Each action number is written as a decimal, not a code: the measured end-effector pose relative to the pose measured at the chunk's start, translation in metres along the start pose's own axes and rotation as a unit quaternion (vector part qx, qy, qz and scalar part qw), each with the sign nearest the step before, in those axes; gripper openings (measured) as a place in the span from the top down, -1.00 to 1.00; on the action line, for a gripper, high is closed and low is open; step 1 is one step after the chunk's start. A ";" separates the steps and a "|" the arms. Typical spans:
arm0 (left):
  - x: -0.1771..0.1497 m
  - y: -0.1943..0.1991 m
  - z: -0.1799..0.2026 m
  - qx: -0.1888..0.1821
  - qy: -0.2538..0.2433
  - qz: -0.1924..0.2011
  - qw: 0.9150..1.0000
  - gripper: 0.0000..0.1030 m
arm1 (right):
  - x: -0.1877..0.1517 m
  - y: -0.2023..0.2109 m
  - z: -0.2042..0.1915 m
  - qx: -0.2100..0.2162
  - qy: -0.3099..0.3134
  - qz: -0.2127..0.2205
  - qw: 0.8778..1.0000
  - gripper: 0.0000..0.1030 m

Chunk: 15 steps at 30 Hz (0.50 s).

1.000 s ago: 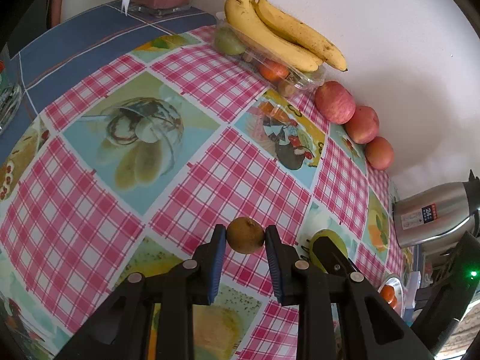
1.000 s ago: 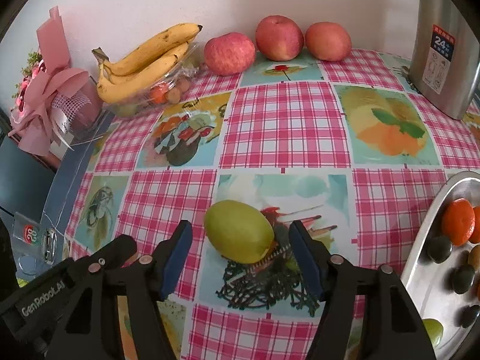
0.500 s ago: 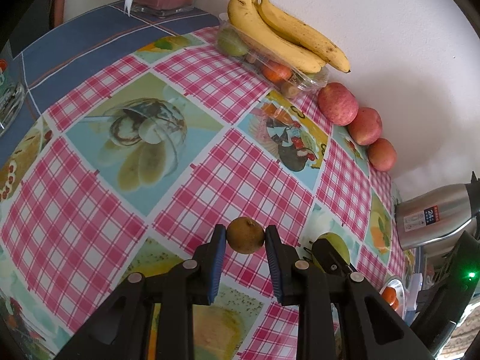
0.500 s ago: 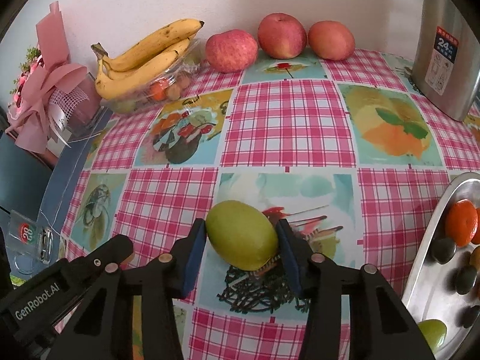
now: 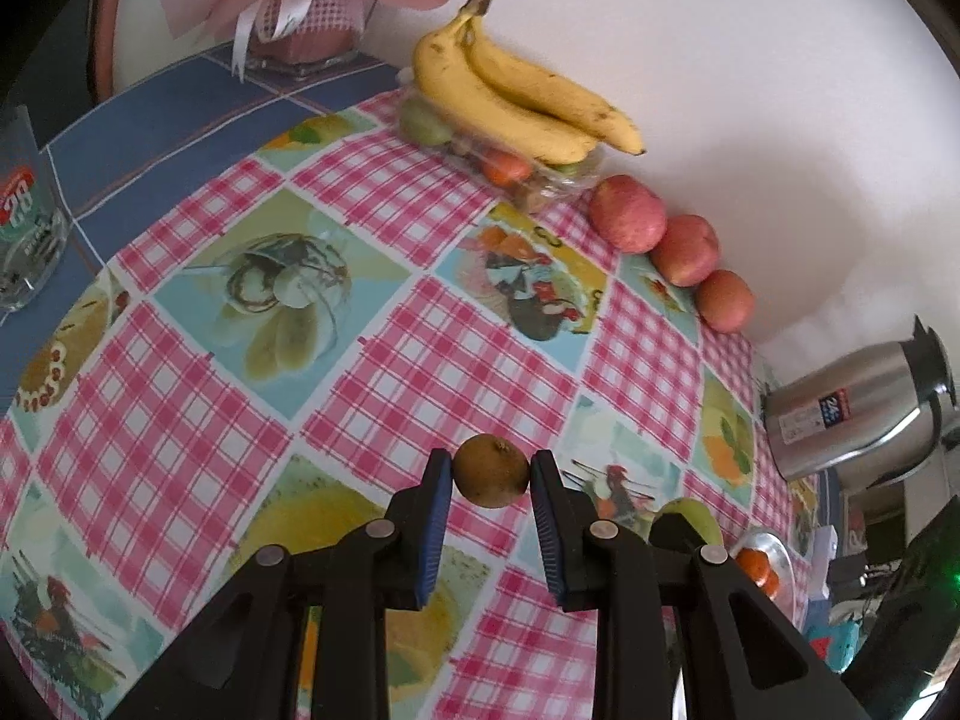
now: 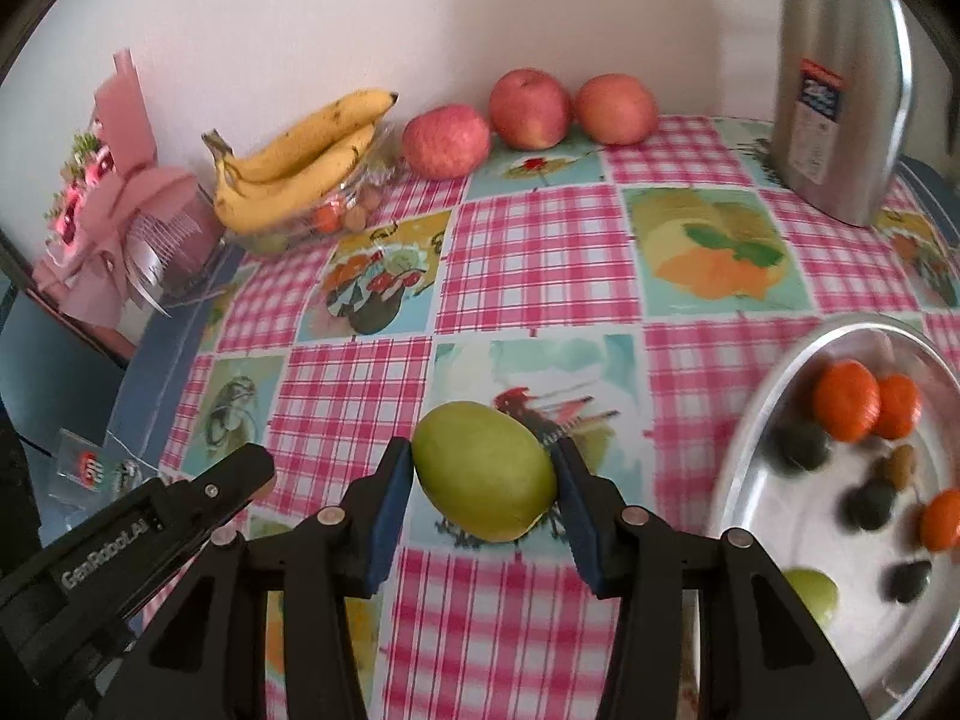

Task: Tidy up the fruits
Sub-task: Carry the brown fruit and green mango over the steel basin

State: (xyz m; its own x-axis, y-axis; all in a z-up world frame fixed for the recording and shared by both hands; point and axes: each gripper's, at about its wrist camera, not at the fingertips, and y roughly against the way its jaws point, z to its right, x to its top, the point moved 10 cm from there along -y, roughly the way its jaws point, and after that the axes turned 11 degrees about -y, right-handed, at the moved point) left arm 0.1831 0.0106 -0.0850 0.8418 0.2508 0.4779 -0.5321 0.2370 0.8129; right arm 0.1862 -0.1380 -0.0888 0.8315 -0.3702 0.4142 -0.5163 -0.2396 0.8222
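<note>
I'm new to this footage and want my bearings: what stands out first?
Each gripper clamps a fruit: the left gripper a small brown fruit, the right gripper a green mango. Bananas and three apples line the wall; a metal tray of small fruit sits right.

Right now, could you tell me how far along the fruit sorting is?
Partly done. Oranges and small dark fruits already lie in the metal tray. In hand: the left gripper is shut on a small brown fruit, and the right gripper on a green mango, its jaws having just closed. Left: both need placing; apples and bananas sit by the wall.
</note>
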 end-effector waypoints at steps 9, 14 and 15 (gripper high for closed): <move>-0.009 0.021 0.018 0.002 -0.028 0.005 1.000 0.44 | -0.009 0.042 0.019 -0.016 -0.009 0.016 1.000 0.05; -0.026 0.022 0.026 -0.004 -0.036 -0.012 0.999 0.44 | -0.020 0.058 0.028 -0.030 0.000 0.018 0.999 0.05; -0.029 0.022 0.028 -0.005 -0.040 -0.014 0.999 0.44 | -0.022 0.060 0.029 -0.031 -0.001 0.018 0.999 0.05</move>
State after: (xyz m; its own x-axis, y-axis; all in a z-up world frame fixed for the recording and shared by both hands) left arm 0.1499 -0.0180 -0.0712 0.8607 0.1685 0.4804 -0.5089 0.2532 0.8228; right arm 0.1312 -0.1707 -0.0598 0.8122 -0.3786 0.4437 -0.5323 -0.1702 0.8292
